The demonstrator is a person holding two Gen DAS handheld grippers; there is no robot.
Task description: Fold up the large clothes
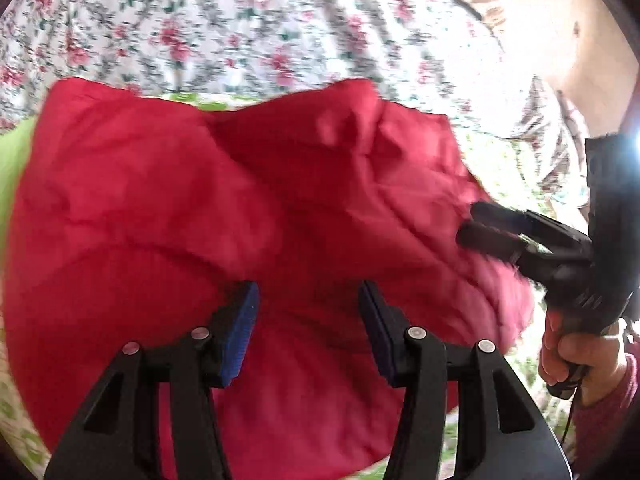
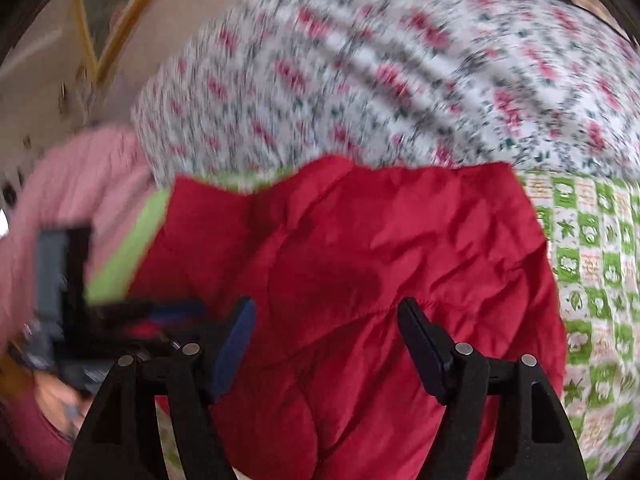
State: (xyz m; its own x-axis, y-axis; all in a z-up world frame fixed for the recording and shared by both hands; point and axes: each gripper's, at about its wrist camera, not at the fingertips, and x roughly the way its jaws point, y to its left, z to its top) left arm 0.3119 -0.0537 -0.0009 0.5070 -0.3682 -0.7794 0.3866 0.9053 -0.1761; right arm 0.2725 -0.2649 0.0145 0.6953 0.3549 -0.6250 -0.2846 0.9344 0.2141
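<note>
Left wrist view: red garment (image 1: pixel 240 208) directly beneath left gripper (image 1: pixel 308 332), jaws half-spread, empty; right gripper (image 2: pixel 326 344) wide, empty, at its right edge.

The large garment (image 1: pixel 240 208) is a solid crimson red with no print, its quilted folds shading darker. Beneath it lies a bedcover (image 2: pixel 592 264) checked in lime green and white, with small leaf and flower motifs in the squares and a plain lime green border. Behind is a white sheet (image 1: pixel 248 28) scattered with pink-red roses and dark green leaves. The gripper fingers (image 1: pixel 240 332) are black with blue pads. A sleeve (image 1: pixel 608 408) is dusty pink.
</note>
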